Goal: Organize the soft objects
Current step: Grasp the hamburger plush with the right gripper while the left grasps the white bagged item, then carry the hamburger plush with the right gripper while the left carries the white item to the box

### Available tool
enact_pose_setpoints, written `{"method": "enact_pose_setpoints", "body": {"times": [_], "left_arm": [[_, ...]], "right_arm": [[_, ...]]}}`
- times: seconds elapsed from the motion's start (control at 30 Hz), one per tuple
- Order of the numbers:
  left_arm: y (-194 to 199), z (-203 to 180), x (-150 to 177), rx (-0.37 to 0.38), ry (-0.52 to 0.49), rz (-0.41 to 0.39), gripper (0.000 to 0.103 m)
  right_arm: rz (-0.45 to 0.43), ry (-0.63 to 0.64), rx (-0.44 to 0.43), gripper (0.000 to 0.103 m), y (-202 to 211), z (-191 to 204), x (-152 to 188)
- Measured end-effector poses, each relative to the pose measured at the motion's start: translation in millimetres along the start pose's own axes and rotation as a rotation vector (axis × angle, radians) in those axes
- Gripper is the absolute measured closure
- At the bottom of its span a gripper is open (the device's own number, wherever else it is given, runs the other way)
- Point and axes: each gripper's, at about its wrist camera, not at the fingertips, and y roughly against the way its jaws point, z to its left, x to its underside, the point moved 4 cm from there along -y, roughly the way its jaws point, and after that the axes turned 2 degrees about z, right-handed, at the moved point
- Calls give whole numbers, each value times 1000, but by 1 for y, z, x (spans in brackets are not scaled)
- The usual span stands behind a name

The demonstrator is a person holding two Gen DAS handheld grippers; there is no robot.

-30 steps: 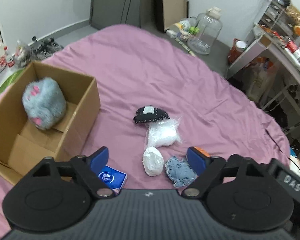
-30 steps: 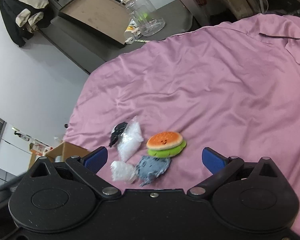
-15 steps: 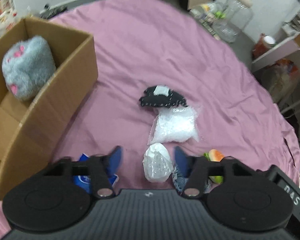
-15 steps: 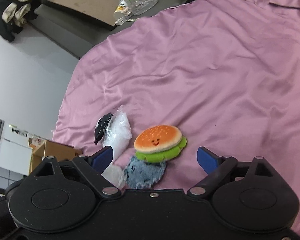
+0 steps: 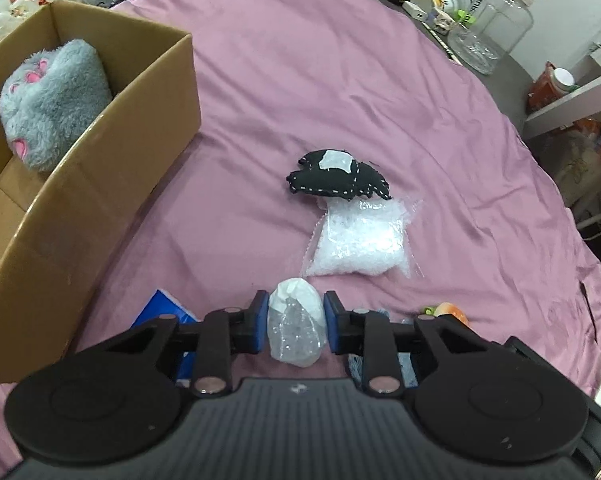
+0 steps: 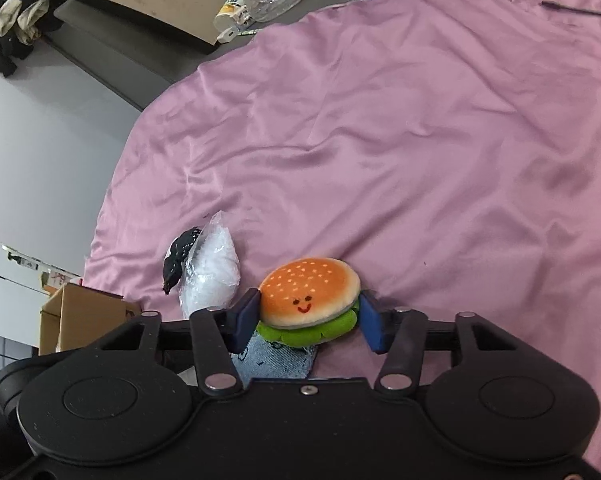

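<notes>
My left gripper point(image 5: 295, 320) is shut on a small white wrapped bundle point(image 5: 296, 326) lying on the pink sheet. My right gripper point(image 6: 309, 316) is shut on a plush burger point(image 6: 310, 298), its blue pads point(image 6: 246, 318) pressing both sides. A blue denim plush point(image 6: 276, 358) lies under the burger. A black felt plush point(image 5: 336, 176) and a clear bag of white filling point(image 5: 360, 238) lie ahead in the left wrist view. A cardboard box point(image 5: 100, 152) at left holds a grey fluffy plush point(image 5: 52, 100).
A blue tissue pack point(image 5: 160, 312) lies by the left gripper near the box wall. A large clear jar point(image 5: 492, 24) and clutter stand on the floor beyond the bed point(image 5: 300, 60). A shelf point(image 5: 572, 100) stands to the right.
Both grippers moved down and forward and closed. The left closed on the white bundle, the right on the plush burger.
</notes>
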Motion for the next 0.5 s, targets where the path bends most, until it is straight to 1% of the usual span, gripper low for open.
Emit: {"method": "enact_pose_setpoints", "body": {"times": [0.1,0.17,0.3,0.5], "left_arm": [[8,3,3,28,-14,-9,75],[17,4,5,42,-24,-25,75],[39,-1,10,59,-72,-57,75],[66,-6,21,84,-142,-77,75]], "right_arm": [[-10,23,31,56,6,5,4],[-25,26,35,56,15,7,6],[-69,26,60,56,40,7,15],[-133,27,94,56,79,10,28]]}}
